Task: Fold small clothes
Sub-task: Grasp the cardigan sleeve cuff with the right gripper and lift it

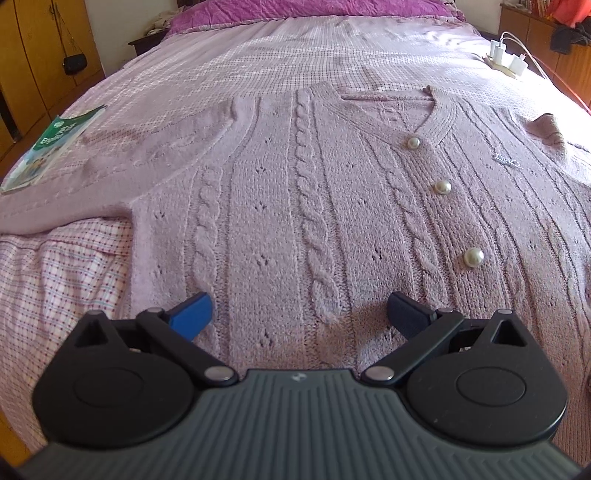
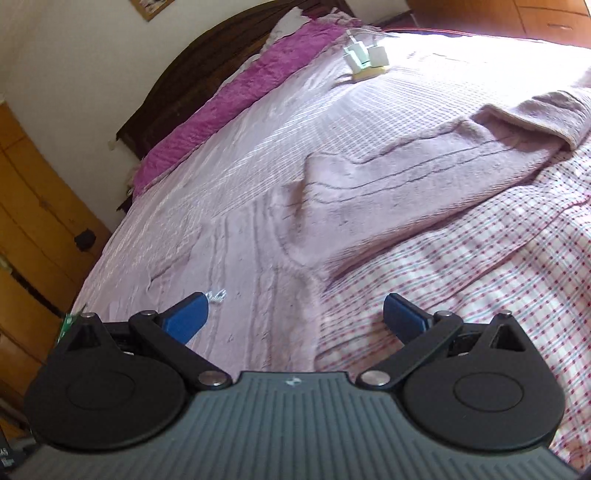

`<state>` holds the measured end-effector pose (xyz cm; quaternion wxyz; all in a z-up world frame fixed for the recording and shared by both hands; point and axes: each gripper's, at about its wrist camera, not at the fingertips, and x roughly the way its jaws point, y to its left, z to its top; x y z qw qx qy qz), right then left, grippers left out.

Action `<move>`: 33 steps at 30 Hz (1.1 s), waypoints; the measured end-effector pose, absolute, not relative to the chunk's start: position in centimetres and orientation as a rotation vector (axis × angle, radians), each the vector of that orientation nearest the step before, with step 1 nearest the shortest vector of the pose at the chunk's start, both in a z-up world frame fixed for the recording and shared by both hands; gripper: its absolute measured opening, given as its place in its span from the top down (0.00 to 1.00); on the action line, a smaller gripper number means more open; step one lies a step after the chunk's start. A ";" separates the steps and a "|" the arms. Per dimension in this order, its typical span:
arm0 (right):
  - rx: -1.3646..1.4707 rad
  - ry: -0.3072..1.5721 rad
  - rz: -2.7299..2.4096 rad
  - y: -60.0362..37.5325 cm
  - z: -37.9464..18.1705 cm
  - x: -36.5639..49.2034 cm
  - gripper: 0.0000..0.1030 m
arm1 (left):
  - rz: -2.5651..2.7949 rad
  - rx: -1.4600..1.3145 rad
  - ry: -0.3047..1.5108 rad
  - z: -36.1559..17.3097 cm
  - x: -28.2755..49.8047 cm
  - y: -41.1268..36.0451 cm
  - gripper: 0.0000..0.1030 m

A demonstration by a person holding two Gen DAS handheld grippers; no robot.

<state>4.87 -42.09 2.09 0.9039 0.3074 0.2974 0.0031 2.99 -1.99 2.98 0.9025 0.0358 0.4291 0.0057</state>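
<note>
Both my jaws hang released above the pink cardigan (image 1: 332, 206); the green book (image 1: 51, 144) cover's writing is too blurred to read.

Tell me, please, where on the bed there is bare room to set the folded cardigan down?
Free: the bedspread between the cardigan collar and the magenta pillow, and the checked sheet below the right sleeve. Crowded: the book at the left edge beside the other sleeve, and the chargers at the far right corner.
</note>
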 end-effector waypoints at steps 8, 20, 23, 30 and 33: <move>0.711 0.563 -0.095 -48.1 0.4 7.1 0.00 | 0.021 0.063 0.918 2.0 3.6 -2.0 0.00; 0.726 0.477 -0.190 -52.8 -1.4 10.3 0.07 | 0.014 0.081 0.911 1.9 3.6 -2.2 0.00; 0.714 0.500 -0.261 -53.5 -1.8 10.6 0.73 | 0.012 0.084 0.908 2.1 3.5 -2.2 0.00; 0.753 0.354 -0.243 -53.4 0.1 7.2 0.93 | -0.015 0.109 0.897 2.9 3.1 -2.1 0.00; 0.713 0.307 -0.202 -52.2 2.5 6.2 0.93 | -0.027 0.084 0.894 3.3 3.2 -1.6 0.00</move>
